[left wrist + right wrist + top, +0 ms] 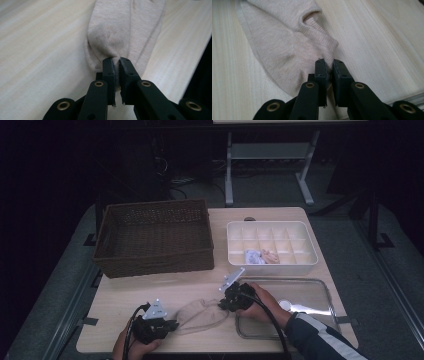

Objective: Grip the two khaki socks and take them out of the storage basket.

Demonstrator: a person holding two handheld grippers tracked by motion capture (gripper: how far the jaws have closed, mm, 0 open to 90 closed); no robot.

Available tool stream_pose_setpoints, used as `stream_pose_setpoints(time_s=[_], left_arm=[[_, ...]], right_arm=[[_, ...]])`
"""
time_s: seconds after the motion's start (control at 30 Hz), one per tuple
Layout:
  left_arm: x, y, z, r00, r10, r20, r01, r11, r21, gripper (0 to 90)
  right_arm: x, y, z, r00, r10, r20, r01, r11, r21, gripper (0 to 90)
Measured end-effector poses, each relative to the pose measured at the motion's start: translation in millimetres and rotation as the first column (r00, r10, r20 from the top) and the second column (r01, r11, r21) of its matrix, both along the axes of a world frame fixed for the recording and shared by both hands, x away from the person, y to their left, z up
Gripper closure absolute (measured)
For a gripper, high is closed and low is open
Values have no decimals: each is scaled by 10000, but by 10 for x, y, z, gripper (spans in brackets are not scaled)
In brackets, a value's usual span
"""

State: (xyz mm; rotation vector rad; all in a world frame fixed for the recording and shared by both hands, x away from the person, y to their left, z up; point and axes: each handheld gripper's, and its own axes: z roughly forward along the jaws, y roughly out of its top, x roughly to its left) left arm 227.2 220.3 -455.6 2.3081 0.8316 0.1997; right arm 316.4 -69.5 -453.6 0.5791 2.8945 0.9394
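A beige sock (202, 316) lies flat on the wooden table near the front edge, stretched between both grippers. My left gripper (172, 324) is shut on its left end; in the left gripper view the jaws (117, 62) pinch a fold of the sock (122, 32). My right gripper (222, 304) is shut on its right end; in the right gripper view the jaws (329, 63) clamp the ribbed cuff of the sock (287, 45). A hand holds each gripper from the bottom of the high view.
A brown wicker basket (150, 265) stands at the back left. A white divided box (272, 268) with small folded items in two cells sits at the back right. A clear shallow tray (327, 295) lies under the right hand. The table's front edge is close.
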Motion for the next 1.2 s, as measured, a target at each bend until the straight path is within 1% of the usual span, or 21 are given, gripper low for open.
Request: stream_pose_setpoints(time_s=[0.2,0.3,0.4,0.43,0.5,0.57,0.63,0.67,0.7,0.73,0.77,0.83,0.87,0.9,0.93,0.97,1.0,1.07,1.13,1.17,1.2], left_arm=[[181,11,11,9984,267,502,-284,9990,343,840],[250,29,95,9973,295,680,-289,9995,-98,844],[215,45,213,9950,274,957,-236,9989,-415,845],[189,49,235,9953,207,941,-159,9985,-516,845],[131,48,244,9951,185,972,-142,9989,-450,844],[100,48,197,9970,67,770,-38,9993,-385,842],[88,47,129,9981,117,602,-112,9999,-82,824],[92,48,98,9985,185,514,-188,9998,59,801],[100,49,72,9982,369,480,-380,9990,224,759],[117,49,46,9959,695,573,-720,9965,420,661],[135,61,35,9938,952,568,-978,9942,446,588],[155,106,57,9907,1235,580,-1227,9923,-169,486],[156,119,81,9883,1312,771,-1284,9909,-399,438],[160,129,109,9865,1343,940,-1297,9901,-539,415],[168,138,134,9859,1370,959,-1297,9885,-783,387],[178,143,153,9837,1479,1022,-1378,9854,-1002,368],[198,141,160,9822,1509,1122,-1398,9850,-1010,355],[262,112,144,9836,1413,1121,-1328,9879,-799,344],[326,87,98,9861,1361,951,-1296,9890,-713,339],[355,80,76,9883,1288,814,-1220,9891,-827,334],[382,70,59,9893,1253,743,-1193,9895,-811,327]], right_arm=[[22,-19,0,9997,-170,171,171,9998,-30,843],[32,-32,28,9993,-259,266,261,9996,-56,846],[59,-114,136,9990,-444,95,439,9981,440,848],[52,-129,159,9989,-461,62,458,9978,479,848],[41,-140,174,9990,-443,8,442,9977,521,848],[36,-124,156,9995,-320,12,320,9986,418,847],[40,-106,132,9995,-306,25,305,9989,358,845],[32,-91,122,9992,-400,-85,402,9987,308,839],[37,-78,101,9994,-344,56,343,9992,222,832],[40,-63,83,9993,-343,139,341,9993,135,812],[45,-49,66,9993,-350,159,349,9994,62,781],[51,-37,46,9982,-554,211,553,9985,43,696],[53,-39,49,9973,-697,213,697,9976,-3,672],[60,-50,51,9970,-704,319,701,9975,101,669],[49,-61,74,9966,-766,300,756,9966,318,676],[44,-72,96,9968,-677,422,659,9969,429,696],[36,-78,122,9955,-666,680,631,9966,523,724],[-3,-75,184,9944,-678,816,613,9949,799,795],[-35,-53,218,9916,-612,1141,523,9954,797,845],[-49,-38,222,9916,-544,1173,454,9959,778,856],[-60,-22,218,9903,-476,1306,387,9968,703,864]])
